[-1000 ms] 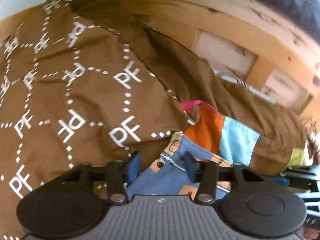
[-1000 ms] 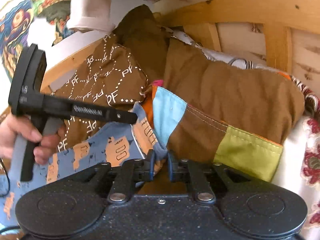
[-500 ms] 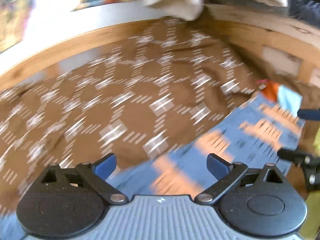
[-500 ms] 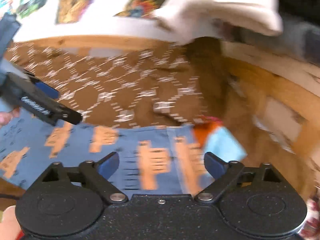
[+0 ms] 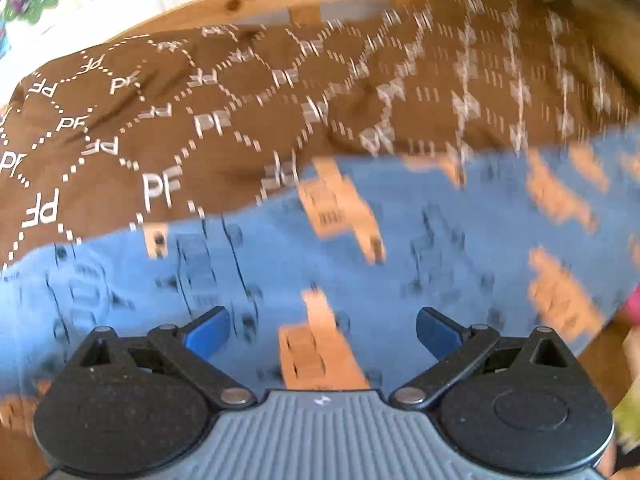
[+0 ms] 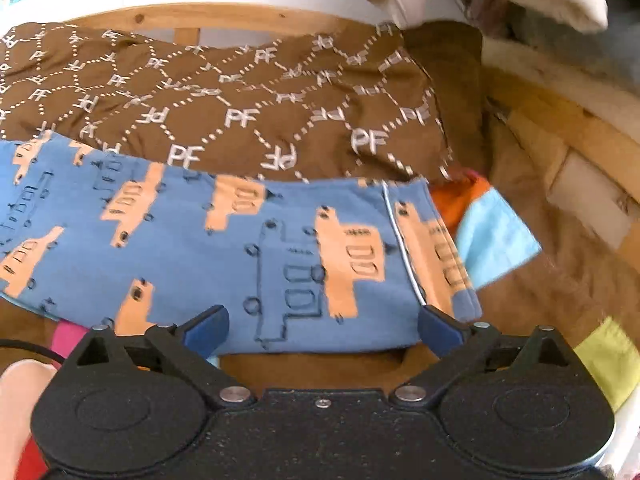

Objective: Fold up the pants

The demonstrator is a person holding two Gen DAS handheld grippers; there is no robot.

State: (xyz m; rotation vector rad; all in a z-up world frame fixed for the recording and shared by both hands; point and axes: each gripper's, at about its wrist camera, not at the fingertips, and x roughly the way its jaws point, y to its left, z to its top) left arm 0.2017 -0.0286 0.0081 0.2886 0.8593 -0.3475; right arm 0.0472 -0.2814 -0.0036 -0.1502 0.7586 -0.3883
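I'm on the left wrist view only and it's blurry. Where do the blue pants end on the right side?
Observer: In the right wrist view the blue pants end in a stitched band beside a light blue patch.
Operator: Are the right tongs gripping them?
Observer: No. The right tongs are opening; the pants' near edge shows between them, unpinched.
Operator: How does that near edge lie?
Observer: Fairly straight, on plain brown fabric.

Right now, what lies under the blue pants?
The blue pants lie on a brown PF-print cloth; a patchwork cover peeks out at their right end. What lies under their middle is covered.
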